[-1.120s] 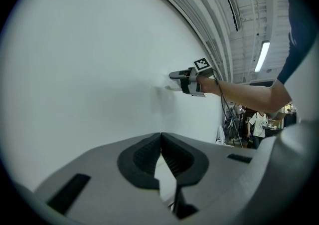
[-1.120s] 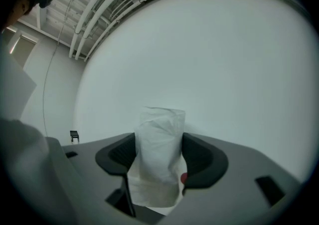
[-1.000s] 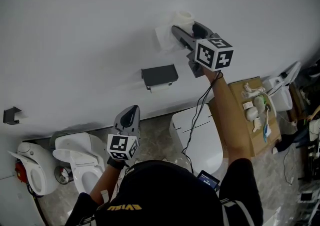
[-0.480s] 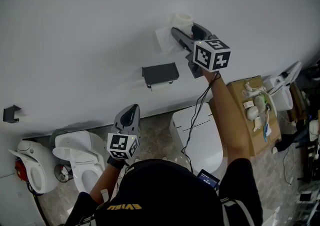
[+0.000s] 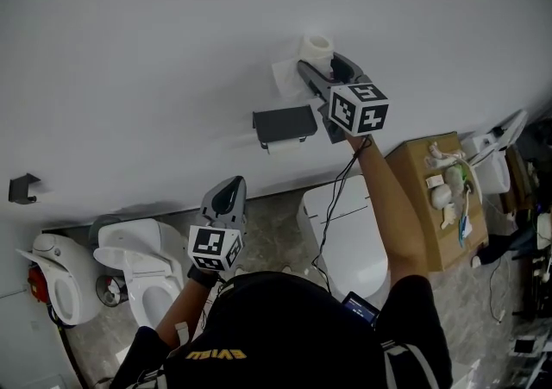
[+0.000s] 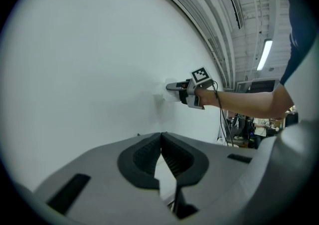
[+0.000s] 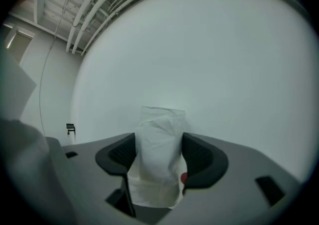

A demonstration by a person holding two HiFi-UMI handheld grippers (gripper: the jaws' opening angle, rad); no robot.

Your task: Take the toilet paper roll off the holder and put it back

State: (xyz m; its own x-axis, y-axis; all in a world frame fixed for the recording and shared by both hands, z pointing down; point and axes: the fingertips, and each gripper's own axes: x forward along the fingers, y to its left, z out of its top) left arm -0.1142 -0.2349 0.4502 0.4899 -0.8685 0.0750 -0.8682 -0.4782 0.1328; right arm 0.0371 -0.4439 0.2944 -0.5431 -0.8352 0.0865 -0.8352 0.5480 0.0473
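Against white wall (image 5: 129,34), holds roll (image 5: 317,44) clamped in right gripper (image 5: 317,64), up and right of holder (image 5: 285,122). Hangs left gripper (image 5: 227,191) low, jaws together, empty. Risks snagging loose sheet (image 5: 285,75) on holder or squashing soft roll, likely spoiling the rehang.

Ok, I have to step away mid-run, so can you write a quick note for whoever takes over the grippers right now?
Right gripper: shut on the toilet paper roll, held close to the white wall.
Left gripper: jaws together, nothing between them, held low, below the holder in the head view.
Holder: black, on the wall, just below and left of the roll in the head view; the roll is not on it.
Done: roll taken off.
Left: bring the roll onto the holder and release.
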